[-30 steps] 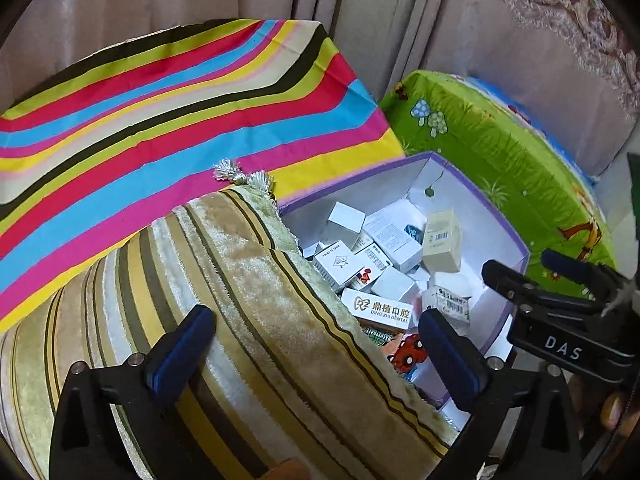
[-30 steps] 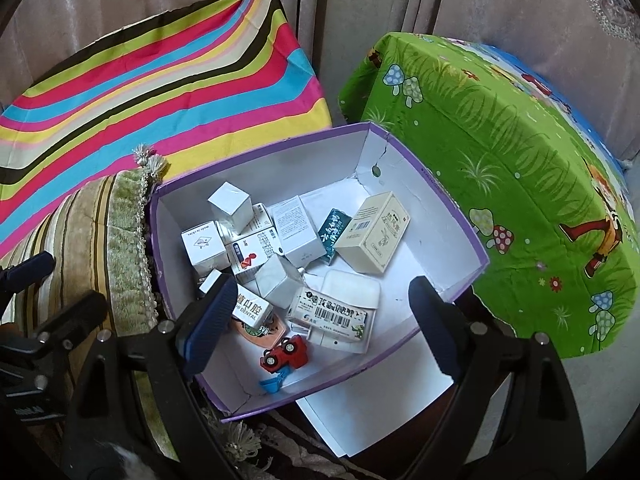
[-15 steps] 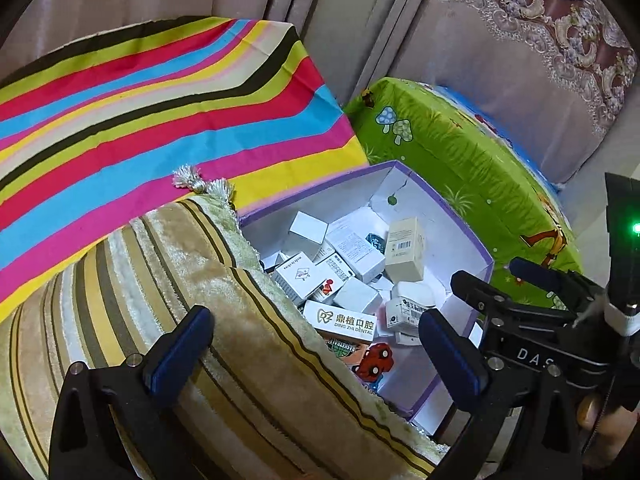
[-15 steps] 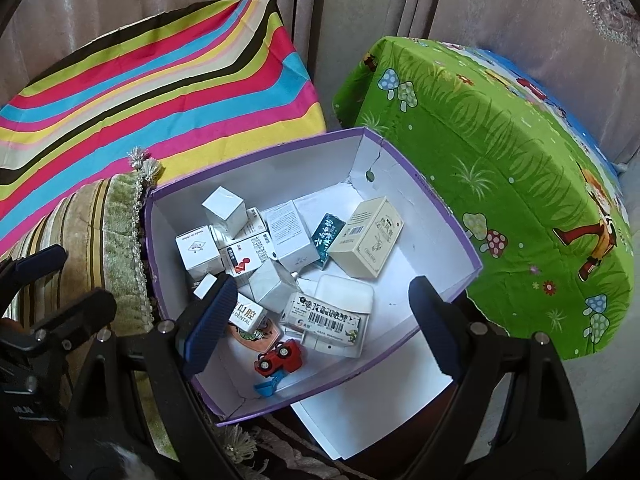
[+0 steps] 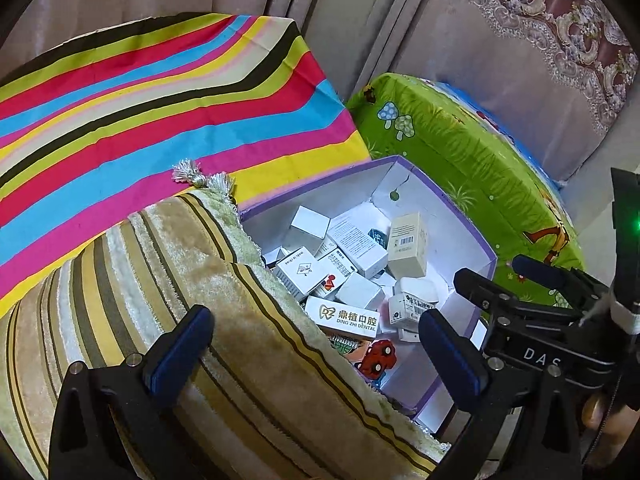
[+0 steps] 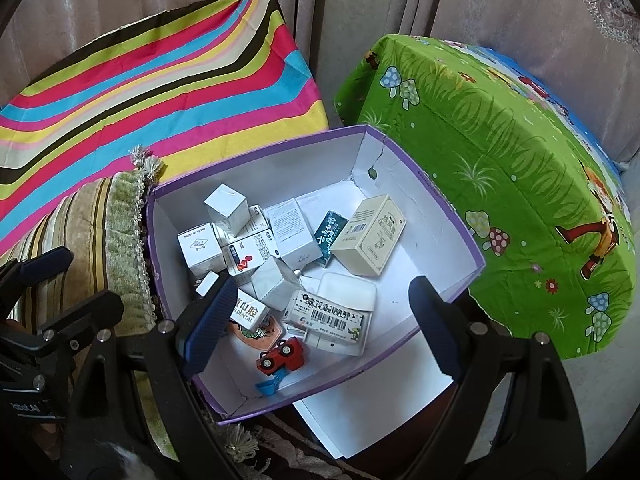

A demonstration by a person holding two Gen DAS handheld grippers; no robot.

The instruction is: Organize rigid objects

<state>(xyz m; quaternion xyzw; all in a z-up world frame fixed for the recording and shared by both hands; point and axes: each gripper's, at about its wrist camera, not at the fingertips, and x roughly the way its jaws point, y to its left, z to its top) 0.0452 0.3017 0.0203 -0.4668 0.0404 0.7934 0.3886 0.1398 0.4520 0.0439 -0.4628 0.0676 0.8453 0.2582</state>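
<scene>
A white box with a purple rim (image 6: 260,176) holds several small cartons, among them a beige carton (image 6: 370,236), a barcode carton (image 6: 332,316) and a white dental carton (image 6: 248,312). A red toy car (image 6: 282,356) and a small blue piece (image 6: 270,386) lie at its near end. My right gripper (image 6: 320,326) hangs open above the near end of the box, with nothing between its fingers. My left gripper (image 5: 316,350) is open over the striped cushion (image 5: 180,300), left of the box (image 5: 320,196). The cushion hides the box's left part in that view.
A table under a rainbow-striped cloth (image 5: 140,112) stands behind the cushion. A block covered in green cartoon cloth (image 6: 500,160) sits right of the box. Curtains (image 5: 500,60) close the back. A white sheet (image 6: 372,408) sticks out under the box's near corner.
The left wrist view has swung, so the box and the right gripper now sit further left and more curtain shows. The right wrist view is almost the same. Both grippers stay open.
</scene>
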